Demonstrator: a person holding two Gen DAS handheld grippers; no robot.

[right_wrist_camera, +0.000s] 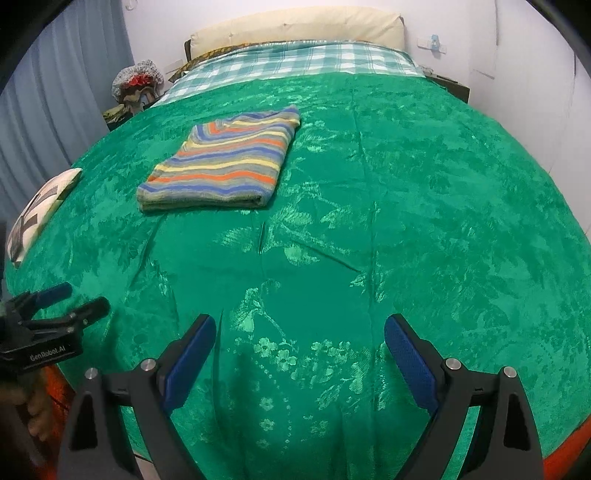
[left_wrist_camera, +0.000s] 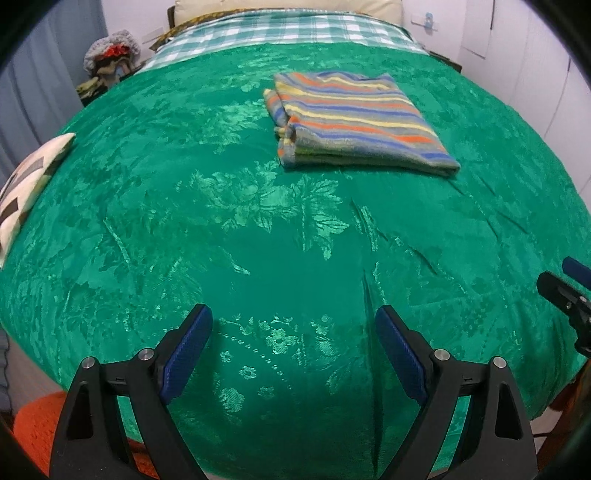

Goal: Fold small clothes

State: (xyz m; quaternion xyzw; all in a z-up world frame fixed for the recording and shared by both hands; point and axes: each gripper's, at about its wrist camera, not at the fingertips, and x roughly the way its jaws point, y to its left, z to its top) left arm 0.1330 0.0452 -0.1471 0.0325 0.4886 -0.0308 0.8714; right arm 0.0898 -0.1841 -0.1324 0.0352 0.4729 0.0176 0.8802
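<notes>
A striped knit garment (left_wrist_camera: 354, 122) in blue, orange, yellow and grey lies folded into a flat rectangle on the green bedspread (left_wrist_camera: 221, 221). It also shows in the right wrist view (right_wrist_camera: 225, 162), left of centre. My left gripper (left_wrist_camera: 293, 325) is open and empty, low over the near edge of the bed, well short of the garment. My right gripper (right_wrist_camera: 300, 332) is open and empty, also over the near edge. The right gripper shows at the right edge of the left wrist view (left_wrist_camera: 569, 284), and the left gripper at the left edge of the right wrist view (right_wrist_camera: 74, 299).
A patterned cushion (left_wrist_camera: 26, 184) lies at the bed's left edge. A checked blanket (left_wrist_camera: 288, 33) and a cream headboard (right_wrist_camera: 295, 26) are at the far end. A pile of clothes (left_wrist_camera: 110, 59) sits beside the bed at the back left. Walls close in on the right.
</notes>
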